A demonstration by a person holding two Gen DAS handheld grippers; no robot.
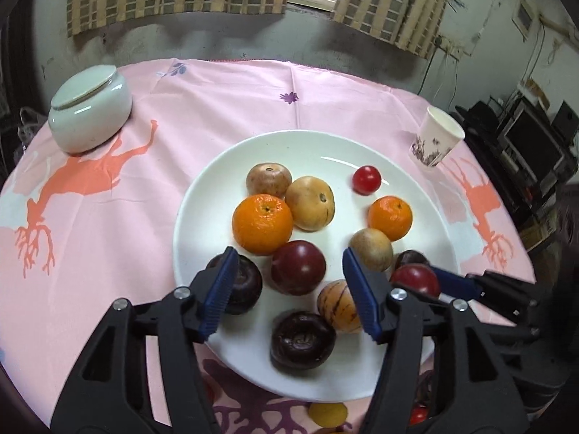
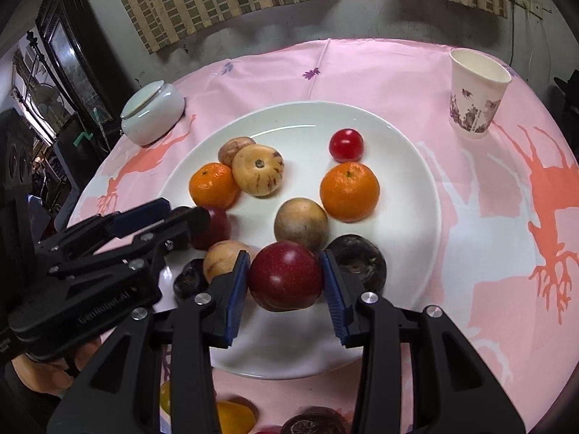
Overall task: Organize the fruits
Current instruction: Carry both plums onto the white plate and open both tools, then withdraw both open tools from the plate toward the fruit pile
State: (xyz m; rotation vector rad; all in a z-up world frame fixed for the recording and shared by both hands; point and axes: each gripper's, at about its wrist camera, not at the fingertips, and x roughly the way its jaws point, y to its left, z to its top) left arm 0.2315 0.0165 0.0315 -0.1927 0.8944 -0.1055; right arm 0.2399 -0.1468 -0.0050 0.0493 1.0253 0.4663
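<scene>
A round table under a pink cloth with orange deer shapes (image 1: 90, 170) carries a wide white ceramic plate (image 1: 202, 217) of fruit. At far left stands a squat white lidded ceramic jar (image 1: 90, 112). Just right of it, over the plate's near left edge, the left gripper (image 1: 289, 289) hovers with its blue-padded jaws apart, holding nothing; a dark maroon plum (image 1: 298, 267) lies on the plate between them, untouched, with a blackish-purple round fruit (image 1: 302, 340) nearer the camera. Toward the plate's middle sit a large orange mandarin (image 1: 262, 224) and two tan, speckled round fruits (image 1: 309, 202) close together. Further right lie a small red cherry tomato (image 1: 366, 179) and a smaller orange mandarin (image 1: 390, 218). At the plate's near right, the right gripper (image 2: 286, 282) is clamped on a glossy red apple-like fruit (image 2: 286, 278), both pads pressing its sides. At far right stands a white paper cup with a purple print (image 2: 476, 94), well apart from the plate.
</scene>
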